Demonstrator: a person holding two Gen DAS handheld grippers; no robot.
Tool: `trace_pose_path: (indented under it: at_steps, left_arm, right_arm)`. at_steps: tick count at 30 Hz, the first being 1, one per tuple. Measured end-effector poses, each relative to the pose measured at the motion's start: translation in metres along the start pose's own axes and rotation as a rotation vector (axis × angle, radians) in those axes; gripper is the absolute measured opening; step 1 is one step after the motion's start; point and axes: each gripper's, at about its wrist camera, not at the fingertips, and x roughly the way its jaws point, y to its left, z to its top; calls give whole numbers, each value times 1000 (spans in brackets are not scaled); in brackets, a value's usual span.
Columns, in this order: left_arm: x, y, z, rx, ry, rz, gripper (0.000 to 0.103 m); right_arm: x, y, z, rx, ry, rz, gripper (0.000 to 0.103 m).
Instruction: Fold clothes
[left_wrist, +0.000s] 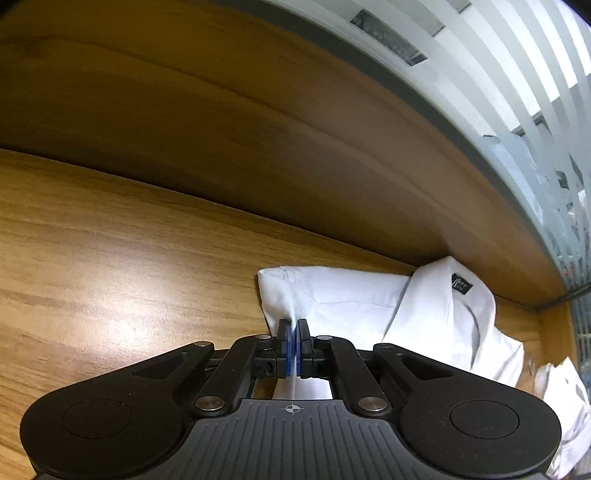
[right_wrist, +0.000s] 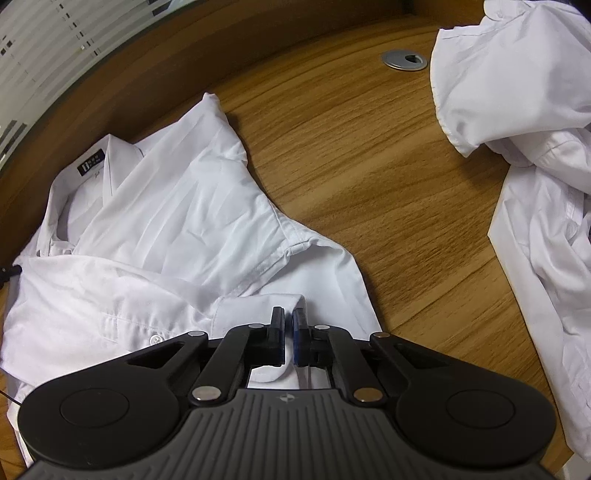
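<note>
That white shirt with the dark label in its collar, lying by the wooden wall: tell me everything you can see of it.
The white shirt looks like thin woven cotton, creased. Its collar lies open, with a dark label inside, and a small white button shows on the front. It lies partly folded on the wooden desk, collar end against the back board. The left tongs are shut on a pinch of its left edge; the right tongs are closed at a folded edge near the front.
</note>
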Motion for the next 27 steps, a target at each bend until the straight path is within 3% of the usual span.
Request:
trace_pose_path:
  at_steps: [2,4,5,8,14,16,19,27]
  left_arm:
    - [-16,0,2,16,-17,-1,13]
    - [-32,-1,0,41,-26,-4,31]
    - [-40,-1,-1,54,-30,-5,33]
    - [-65,0,-12,88,-27,-2,33]
    - [-96,8,-65,114,10,32,37]
    - [-104,11,-84,117,22,36,39]
    - [-105,10,-111,140,26,37,41]
    - [-100,6,-146,236,16,79,39]
  right_arm:
    - [0,0,1,1,3,1,4]
    - [0,0,1,0,5,1,4]
    - [0,0,2,0,5,2,4]
    - [-2,1,2,-11,1,1,4]
    - [-7,3,1,-27,-11,-1,6]
    - [-10,4,-1,-34,-16,-7,11]
    - [-13,5,-5,-34,-18,-7,27]
    - [-14,3,-15,-51,-4,-16,28]
